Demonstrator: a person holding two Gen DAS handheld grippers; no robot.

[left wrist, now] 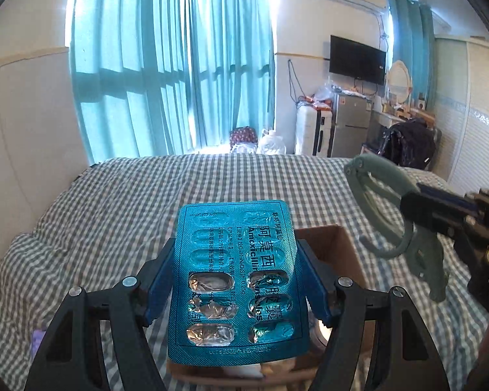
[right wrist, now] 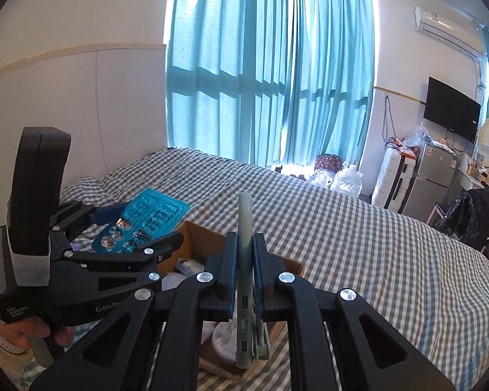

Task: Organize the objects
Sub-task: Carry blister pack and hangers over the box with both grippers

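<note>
Above open brown cardboard box (right wrist: 195, 238) on checked bed: left gripper (left wrist: 234, 280) jaws pinching teal foil blister pack (left wrist: 238, 260), right gripper (right wrist: 243, 270) jaws pinching grey-green plastic hair clip (right wrist: 246, 260); carry step, next needs lowering into box.

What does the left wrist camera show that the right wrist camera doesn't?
Only the left wrist view shows the printed face of the blister pack, with several pockets already burst, and the full hooked, looped shape of the grey-green clip.

Only the right wrist view shows the person's hand holding the left gripper and some pale items inside the cardboard box.

Both show the pack clamped by the left gripper, the clip pinched in the right gripper, the checked bed, the curtains, the TV and the fridge.
</note>
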